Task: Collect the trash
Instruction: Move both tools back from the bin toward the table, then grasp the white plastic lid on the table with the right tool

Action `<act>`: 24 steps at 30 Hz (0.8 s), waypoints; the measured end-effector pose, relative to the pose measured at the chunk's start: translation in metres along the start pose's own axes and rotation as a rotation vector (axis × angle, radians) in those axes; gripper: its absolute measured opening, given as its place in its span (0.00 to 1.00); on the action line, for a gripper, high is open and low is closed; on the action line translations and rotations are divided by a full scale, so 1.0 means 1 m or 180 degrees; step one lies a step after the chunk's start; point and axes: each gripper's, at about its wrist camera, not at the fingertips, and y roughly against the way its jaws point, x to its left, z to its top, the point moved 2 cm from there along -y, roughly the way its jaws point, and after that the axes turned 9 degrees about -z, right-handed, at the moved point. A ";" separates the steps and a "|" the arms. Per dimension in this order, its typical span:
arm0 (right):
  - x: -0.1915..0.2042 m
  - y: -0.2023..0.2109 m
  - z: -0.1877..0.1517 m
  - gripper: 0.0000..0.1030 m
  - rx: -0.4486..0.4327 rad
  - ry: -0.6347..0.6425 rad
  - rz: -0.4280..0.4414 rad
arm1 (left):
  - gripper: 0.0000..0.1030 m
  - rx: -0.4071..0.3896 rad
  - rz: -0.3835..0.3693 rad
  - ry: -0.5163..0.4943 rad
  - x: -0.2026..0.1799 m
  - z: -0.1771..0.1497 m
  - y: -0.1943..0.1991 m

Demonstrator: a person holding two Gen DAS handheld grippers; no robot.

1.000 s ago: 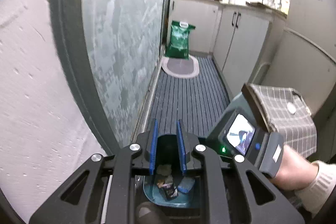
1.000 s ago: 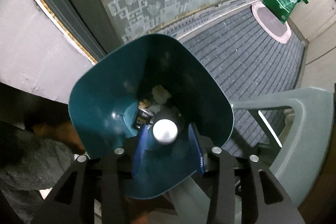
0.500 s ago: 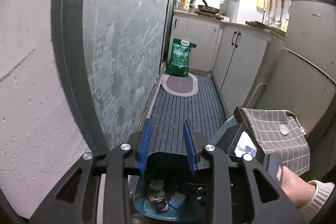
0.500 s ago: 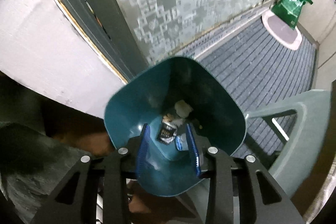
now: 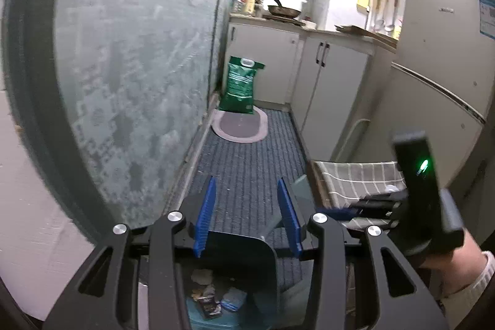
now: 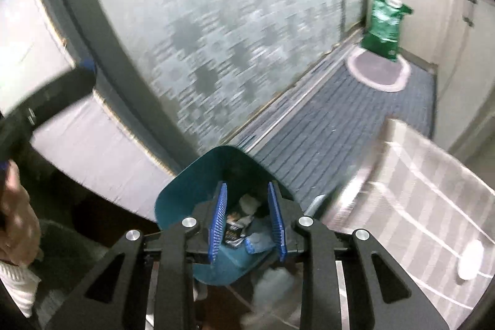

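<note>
A teal bin (image 5: 241, 249) stands on the floor below both grippers, and in the right wrist view its wall (image 6: 182, 200) shows under the fingers. Trash (image 5: 210, 299) lies in its bottom: crumpled paper, a dark wrapper and a blue packet (image 6: 238, 225). My left gripper (image 5: 246, 206) hangs above the bin's rim, its jaws opening, with only floor seen between them. My right gripper (image 6: 247, 218) is over the bin's mouth, its jaws closing, and nothing is pressed between the blue pads. Its housing (image 5: 414, 175), with a green light, shows at the right.
A frosted patterned glass door (image 5: 139, 67) runs along the left. A chair with a checked cloth (image 6: 417, 190) stands close on the right. Farther off are a striped floor mat (image 5: 247, 163), an oval rug, a green bag (image 5: 243, 85), white cabinets and a fridge (image 5: 439, 76).
Both grippers have risen away from the bin. The left jaws have widened and the right ones have narrowed. The white-capped thing seen between the right fingers a second ago is gone.
</note>
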 end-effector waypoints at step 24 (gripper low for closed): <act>-0.191 0.070 -0.062 0.27 -0.0283 -0.1097 -0.0779 | 0.43 0.0457 -0.0476 -0.0149 -0.096 -0.020 -0.081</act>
